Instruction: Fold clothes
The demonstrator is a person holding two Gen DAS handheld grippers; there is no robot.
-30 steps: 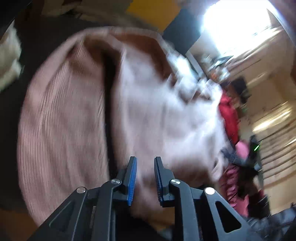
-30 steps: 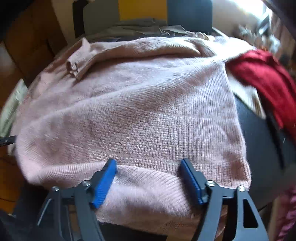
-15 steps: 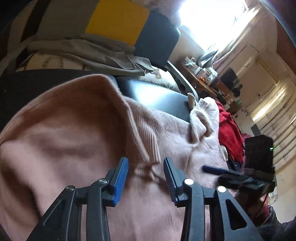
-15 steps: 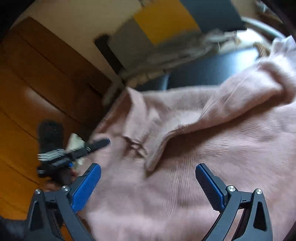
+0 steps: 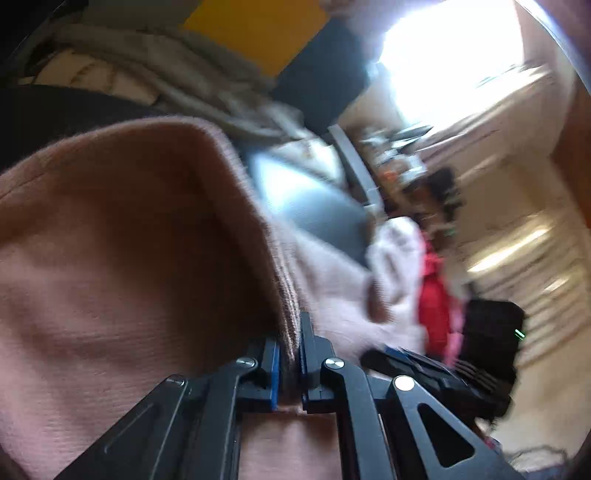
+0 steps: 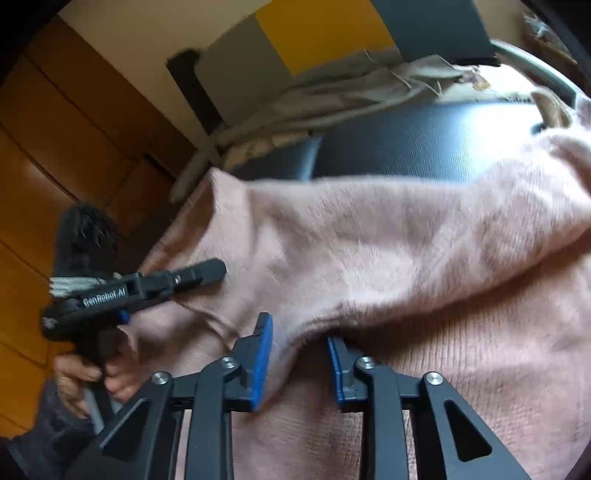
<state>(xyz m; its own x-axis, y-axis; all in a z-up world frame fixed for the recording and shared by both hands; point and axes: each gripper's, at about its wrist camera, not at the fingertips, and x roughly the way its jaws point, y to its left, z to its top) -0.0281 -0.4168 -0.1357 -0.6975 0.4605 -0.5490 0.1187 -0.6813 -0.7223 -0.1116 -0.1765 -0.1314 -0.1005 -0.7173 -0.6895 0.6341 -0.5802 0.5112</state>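
A pink knit sweater (image 6: 406,236) lies spread over a dark padded surface (image 6: 406,147). My left gripper (image 5: 290,332) is shut on the ribbed edge of the sweater (image 5: 288,295) and lifts a fold of it (image 5: 129,240). It also shows in the right wrist view (image 6: 207,271), at the sweater's left side. My right gripper (image 6: 299,332) is partly open, its blue pads either side of a raised fold of the sweater (image 6: 314,321). It shows in the left wrist view (image 5: 384,356) low on the right.
A grey-beige garment (image 6: 351,88) lies at the back of the surface. A red garment (image 5: 436,295) lies at the right end. Yellow and dark cushions (image 6: 325,33) stand behind. A wooden wardrobe (image 6: 55,147) is to the left.
My left gripper has closed on the sweater's ribbed edge and raised it. My right gripper has narrowed from wide open and come down around a fold of the sweater.
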